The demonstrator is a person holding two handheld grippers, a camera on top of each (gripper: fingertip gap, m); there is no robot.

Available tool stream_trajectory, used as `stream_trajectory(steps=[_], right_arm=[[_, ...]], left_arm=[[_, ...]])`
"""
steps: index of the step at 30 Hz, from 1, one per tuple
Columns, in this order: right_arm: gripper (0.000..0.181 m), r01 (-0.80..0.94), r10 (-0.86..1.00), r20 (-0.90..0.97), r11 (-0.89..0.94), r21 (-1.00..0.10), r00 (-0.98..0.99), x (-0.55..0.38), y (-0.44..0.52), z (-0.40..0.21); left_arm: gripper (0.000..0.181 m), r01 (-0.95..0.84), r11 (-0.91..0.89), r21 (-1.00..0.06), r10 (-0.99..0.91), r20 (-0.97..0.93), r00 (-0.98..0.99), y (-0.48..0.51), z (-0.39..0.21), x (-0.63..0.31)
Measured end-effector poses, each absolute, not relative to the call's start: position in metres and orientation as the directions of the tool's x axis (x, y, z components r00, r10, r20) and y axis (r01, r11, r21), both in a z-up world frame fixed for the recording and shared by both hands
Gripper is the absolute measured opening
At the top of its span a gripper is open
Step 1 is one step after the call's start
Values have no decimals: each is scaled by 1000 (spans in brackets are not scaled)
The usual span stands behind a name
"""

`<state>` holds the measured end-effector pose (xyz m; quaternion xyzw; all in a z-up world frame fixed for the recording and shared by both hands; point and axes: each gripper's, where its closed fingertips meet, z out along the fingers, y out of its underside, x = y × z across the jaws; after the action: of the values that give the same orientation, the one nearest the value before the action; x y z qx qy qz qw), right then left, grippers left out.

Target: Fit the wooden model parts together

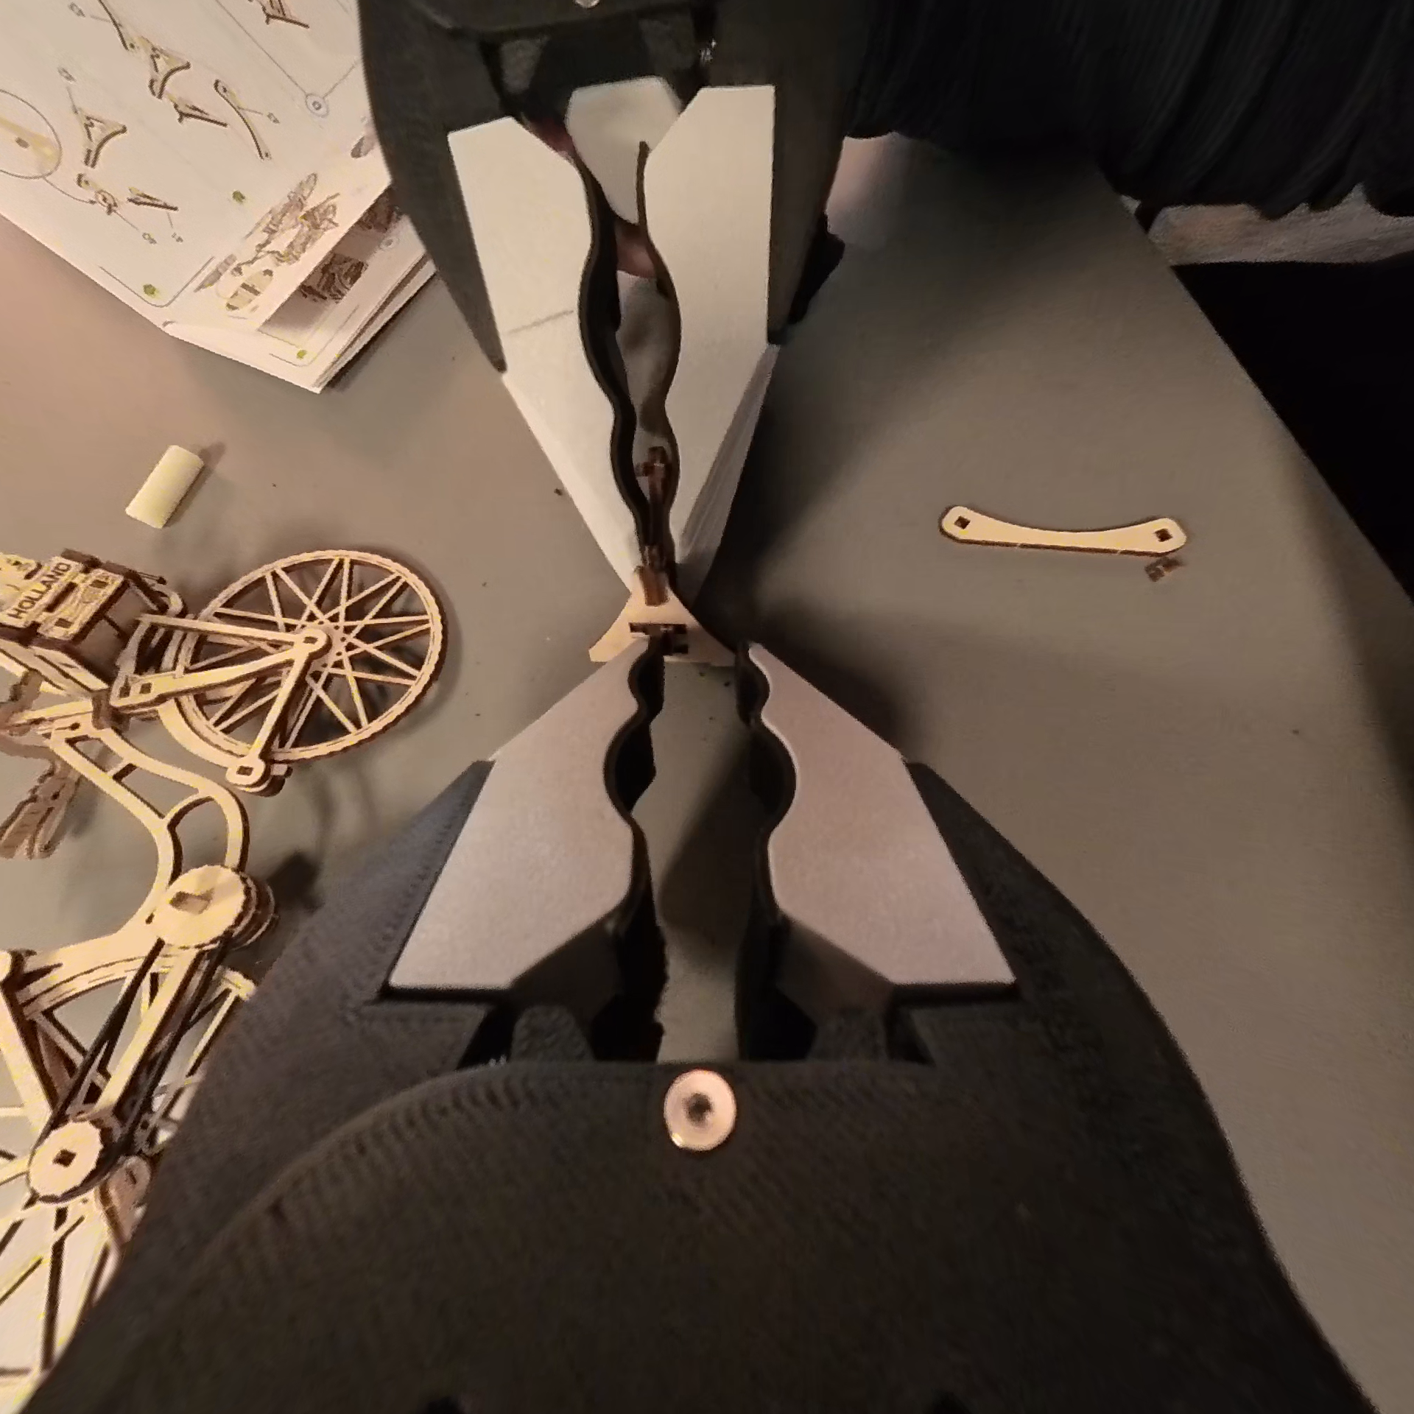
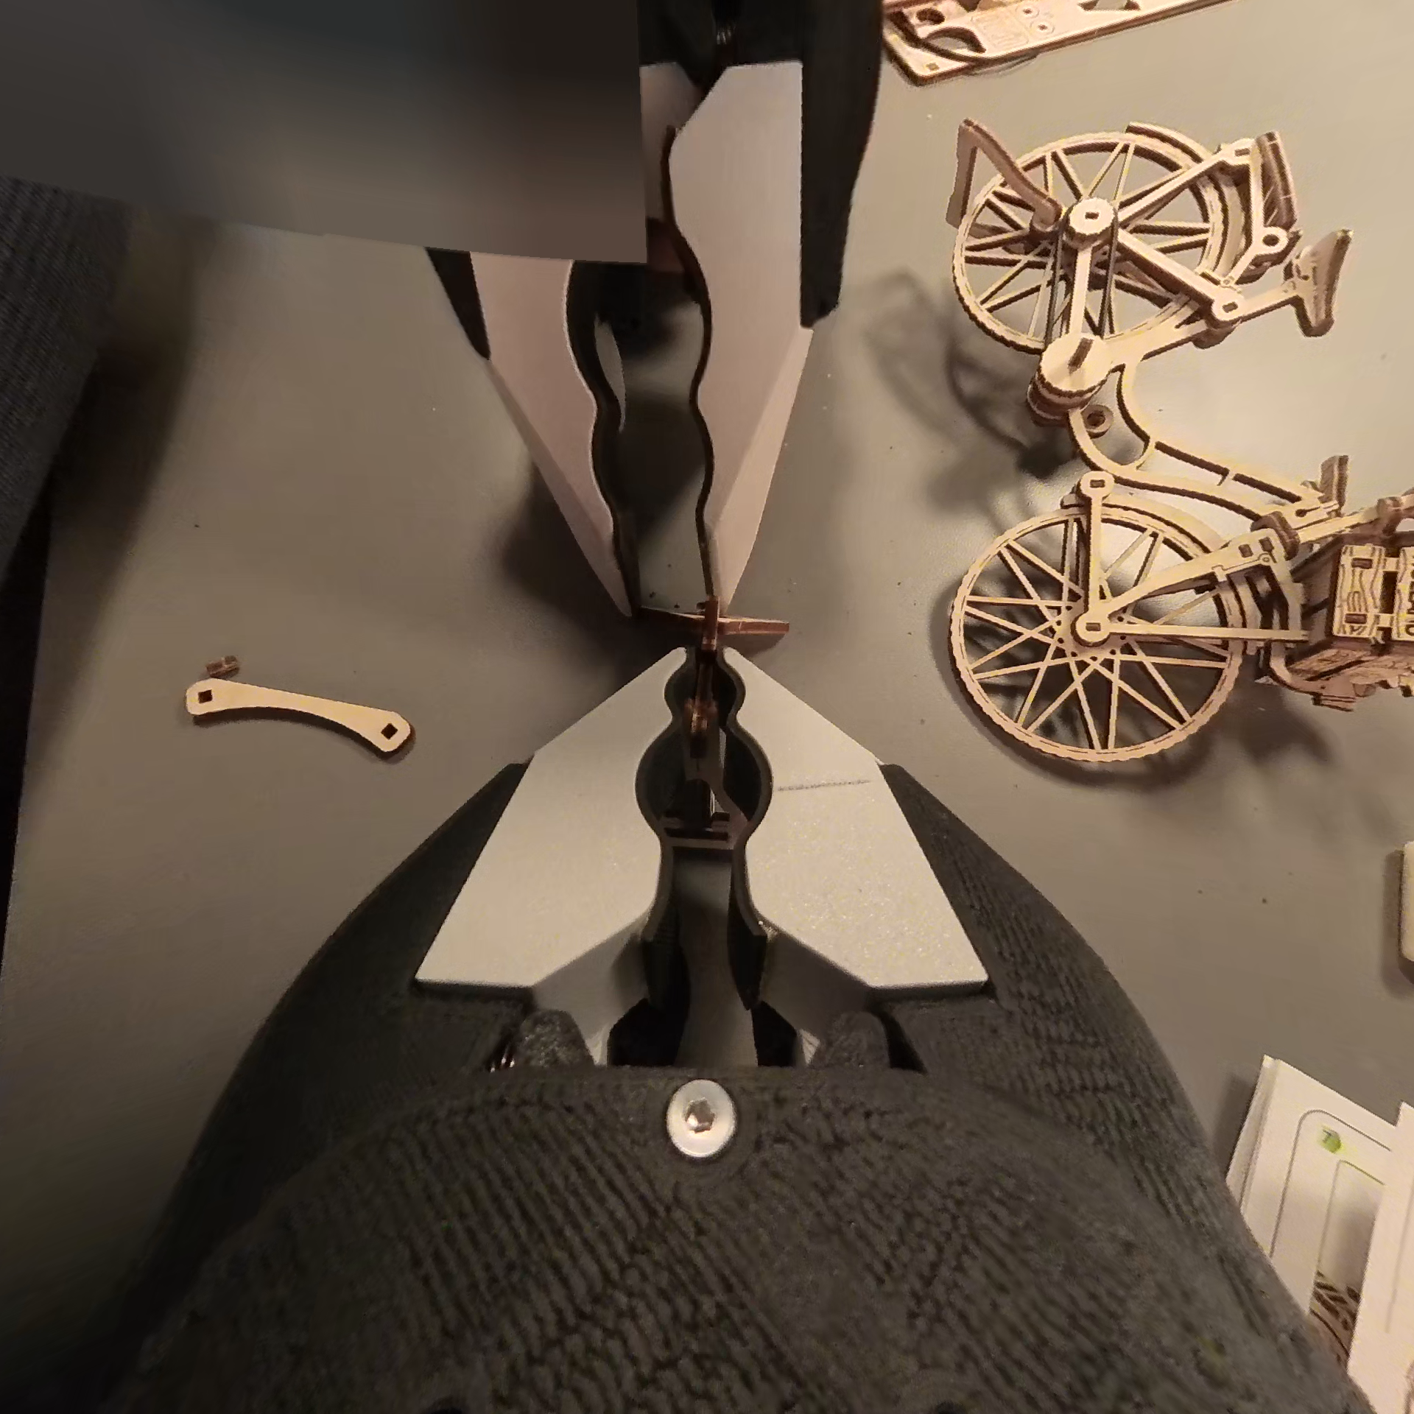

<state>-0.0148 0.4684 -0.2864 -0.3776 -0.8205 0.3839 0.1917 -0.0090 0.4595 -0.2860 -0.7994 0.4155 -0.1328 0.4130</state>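
Note:
My right gripper (image 2: 705, 662) is shut on a thin brown wooden stick assembly (image 2: 698, 727) that pokes out past its tips. The stick's end sits in the slot of a small pale triangular wooden plate (image 1: 646, 631), which shows edge-on in the right wrist view (image 2: 757, 608). My left gripper (image 1: 689, 658) faces it tip to tip. Its jaws stand a little apart, and the plate lies across their tips and reaches past one finger. The right gripper (image 1: 656, 570) comes from the top of the left wrist view, and the left gripper (image 2: 677, 604) from the top of the right wrist view.
A built wooden bicycle model (image 1: 306, 650) (image 2: 1109, 650) lies on the grey table (image 1: 995, 765). A loose curved strip (image 1: 1060, 533) (image 2: 298, 719) and a tiny bit (image 1: 1161, 568) lie on the other side. An instruction booklet (image 1: 229, 191) and a pale cylinder (image 1: 164, 486) lie beyond the bicycle. The tips of both grippers are at nearly the same place. The tiny bit (image 1: 1161, 568) lies around 10 centimeters away from my left fingertips. Look for it in the right wrist view (image 2: 222, 666) too.

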Motion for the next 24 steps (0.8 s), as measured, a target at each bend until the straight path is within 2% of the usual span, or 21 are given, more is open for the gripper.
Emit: stream_trajectory(steps=[24], right_arm=[[0,437,770,104,462,-771,-630,-13,467,-286]], left_arm=[[16,-566,-283,-775,-795,-140,590,459,-285,-8]])
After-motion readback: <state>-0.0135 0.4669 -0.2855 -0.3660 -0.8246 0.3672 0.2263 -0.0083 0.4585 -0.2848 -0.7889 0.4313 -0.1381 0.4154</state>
